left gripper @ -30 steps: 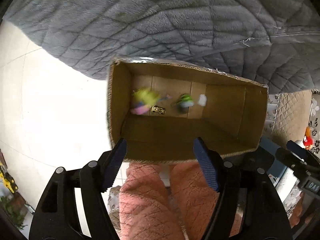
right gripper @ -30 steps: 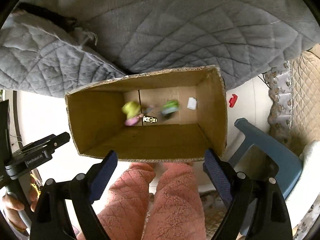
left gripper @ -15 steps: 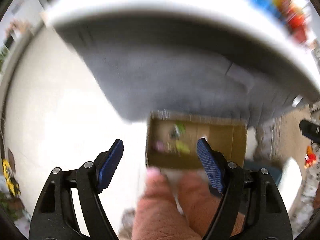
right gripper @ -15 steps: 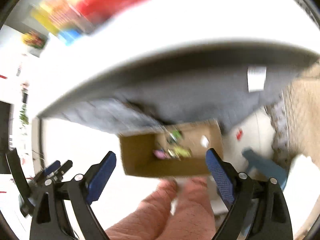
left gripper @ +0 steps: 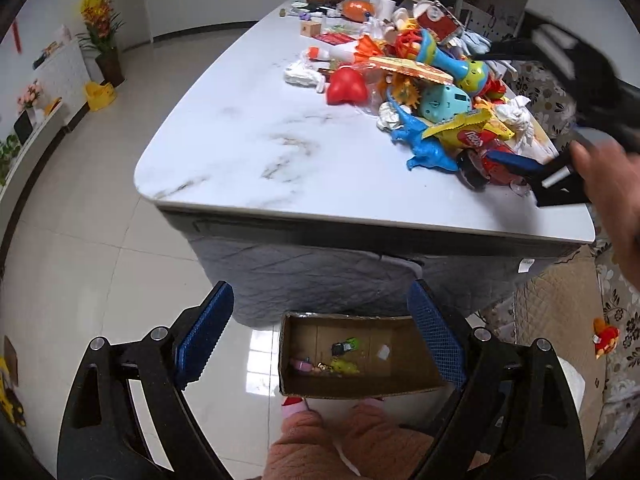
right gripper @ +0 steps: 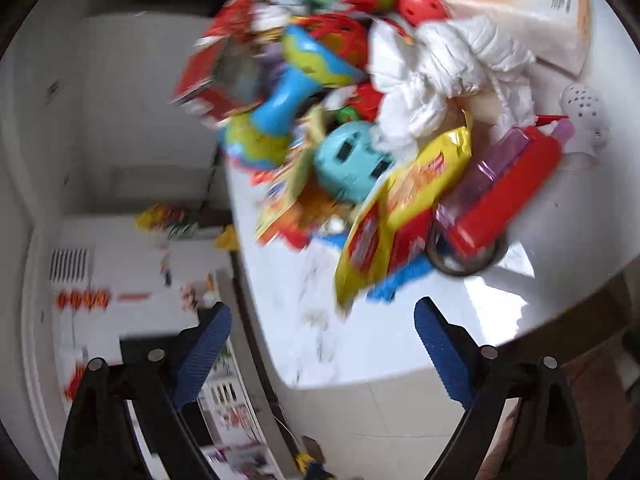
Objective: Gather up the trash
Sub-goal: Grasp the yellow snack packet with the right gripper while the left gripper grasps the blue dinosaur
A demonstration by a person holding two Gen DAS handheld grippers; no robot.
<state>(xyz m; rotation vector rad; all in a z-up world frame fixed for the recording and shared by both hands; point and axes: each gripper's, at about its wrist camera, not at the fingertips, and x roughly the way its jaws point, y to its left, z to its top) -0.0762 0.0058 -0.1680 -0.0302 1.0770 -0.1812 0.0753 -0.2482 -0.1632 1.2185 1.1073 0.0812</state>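
Observation:
A cardboard box (left gripper: 286, 354) stands on the floor below my left gripper (left gripper: 320, 296), whose jaws are opening with nothing between them. In the box lie a green toy car (left gripper: 346, 345), a white scrap (left gripper: 383, 352) and small pink and yellow bits. Above, the white marble table (left gripper: 248, 128) carries a heap of toys and trash: a yellow snack wrapper (left gripper: 468, 130) (right gripper: 404, 204), crumpled white tissue (left gripper: 516, 116) (right gripper: 436, 72), a blue dinosaur (left gripper: 424, 146). My right gripper (right gripper: 323, 309) hovers over the table's near edge facing that heap, its jaws closing on nothing.
A grey quilted cover (left gripper: 320, 276) hangs under the tabletop behind the box. A person's pink fleece legs (left gripper: 340, 440) stand just in front of it. A patterned sofa (left gripper: 616, 320) lies to the right, glossy tiled floor (left gripper: 80, 240) to the left.
Both grippers have risen from just over the box to table height and tilted up. The right one has swung toward the heap. The items in the box have settled.

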